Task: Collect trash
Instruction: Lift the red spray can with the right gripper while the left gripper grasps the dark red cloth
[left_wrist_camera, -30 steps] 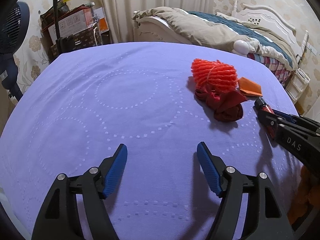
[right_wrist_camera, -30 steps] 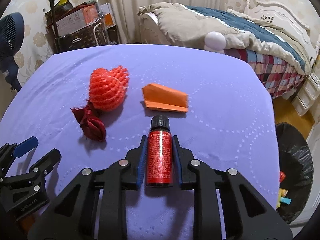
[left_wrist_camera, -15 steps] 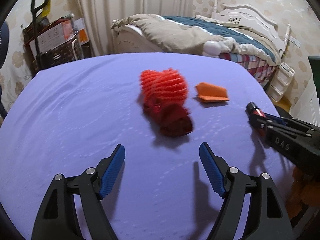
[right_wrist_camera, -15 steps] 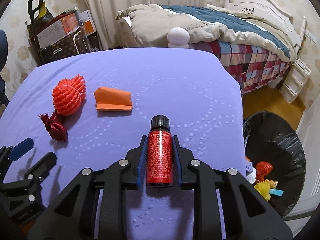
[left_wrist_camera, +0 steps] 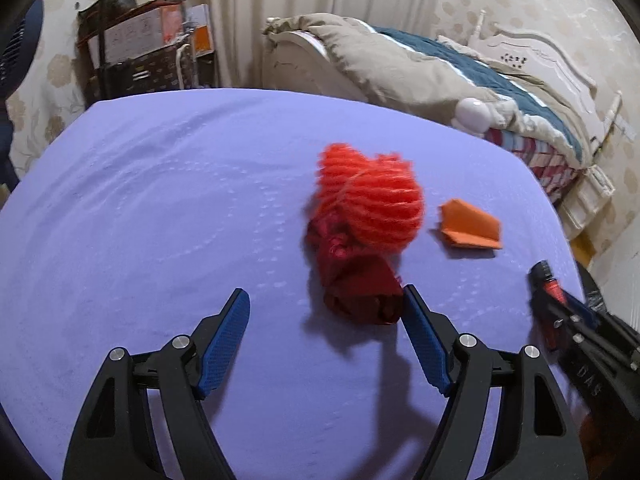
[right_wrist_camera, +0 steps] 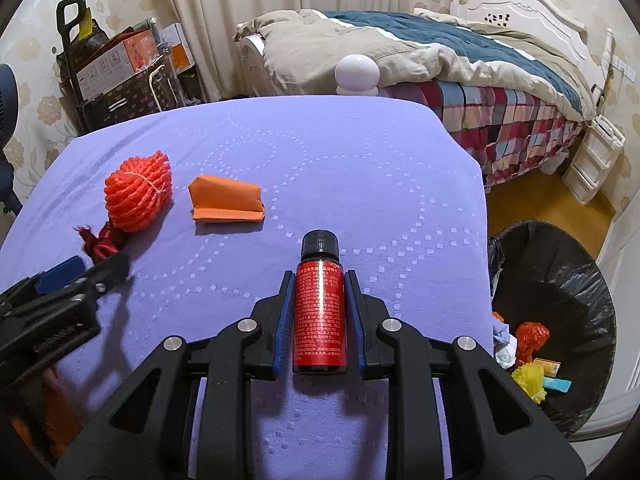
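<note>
A small red bottle (right_wrist_camera: 319,316) with a black cap sits clamped between the blue pads of my right gripper (right_wrist_camera: 319,280), above the purple table (right_wrist_camera: 340,168). The left wrist view catches this bottle (left_wrist_camera: 551,286) at its right edge. My left gripper (left_wrist_camera: 326,306) is open, with nothing between its jaws. Its right fingertip sits just beside the dark red end of a red-orange foam net (left_wrist_camera: 372,208). That net (right_wrist_camera: 138,190) lies on the table's left side, next to a folded orange paper (right_wrist_camera: 226,202).
A black-lined trash bin (right_wrist_camera: 560,312) holding several scraps stands on the floor off the table's right edge. A bed (right_wrist_camera: 460,64) with a beige and blue duvet lies behind. Boxes and a trolley (right_wrist_camera: 116,68) stand at the back left.
The left gripper has moved toward the red foam net, which now lies close in front of its fingers. The right gripper swung right with the bottle, bringing the trash bin into view.
</note>
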`<state>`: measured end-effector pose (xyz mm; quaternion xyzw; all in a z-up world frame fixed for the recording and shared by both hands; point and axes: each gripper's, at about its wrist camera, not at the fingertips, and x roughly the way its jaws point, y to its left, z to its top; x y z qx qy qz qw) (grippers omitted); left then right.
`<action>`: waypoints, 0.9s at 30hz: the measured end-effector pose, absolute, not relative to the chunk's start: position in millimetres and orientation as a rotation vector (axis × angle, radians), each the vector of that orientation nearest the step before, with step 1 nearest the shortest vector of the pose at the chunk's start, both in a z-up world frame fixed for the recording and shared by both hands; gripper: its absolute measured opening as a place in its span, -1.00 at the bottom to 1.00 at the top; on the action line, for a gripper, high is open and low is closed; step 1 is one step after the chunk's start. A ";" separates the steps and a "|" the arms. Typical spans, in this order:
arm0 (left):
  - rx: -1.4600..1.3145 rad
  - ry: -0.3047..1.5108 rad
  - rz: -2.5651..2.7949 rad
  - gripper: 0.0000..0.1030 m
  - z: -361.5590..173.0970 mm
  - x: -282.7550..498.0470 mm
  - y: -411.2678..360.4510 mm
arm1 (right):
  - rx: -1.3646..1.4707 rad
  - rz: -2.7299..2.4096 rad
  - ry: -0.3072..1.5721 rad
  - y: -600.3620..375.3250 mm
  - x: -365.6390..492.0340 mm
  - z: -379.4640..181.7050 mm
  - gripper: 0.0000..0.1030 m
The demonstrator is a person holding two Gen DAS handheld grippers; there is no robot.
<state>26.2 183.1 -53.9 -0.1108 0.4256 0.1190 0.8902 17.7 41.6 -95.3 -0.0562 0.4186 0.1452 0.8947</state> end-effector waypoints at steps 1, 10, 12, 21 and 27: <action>-0.227 0.882 0.246 0.45 -54.1 22.1 185.7 | -0.118 0.301 0.867 43.0 17.5 -95.7 -0.53; -0.167 0.889 0.237 0.45 -53.3 20.3 187.5 | -0.130 0.296 0.867 45.7 16.6 -95.3 -0.52; -0.151 0.874 0.233 0.44 -51.2 24.7 187.2 | -0.129 0.296 0.867 45.8 16.6 -95.4 -0.52; -0.115 0.878 0.191 -0.49 -53.6 26.8 189.8 | -0.145 0.288 0.865 47.8 16.5 -95.2 -0.52; -0.126 0.874 0.171 -0.61 -53.1 18.1 191.1 | -0.150 0.291 0.862 47.4 13.6 -95.0 -0.55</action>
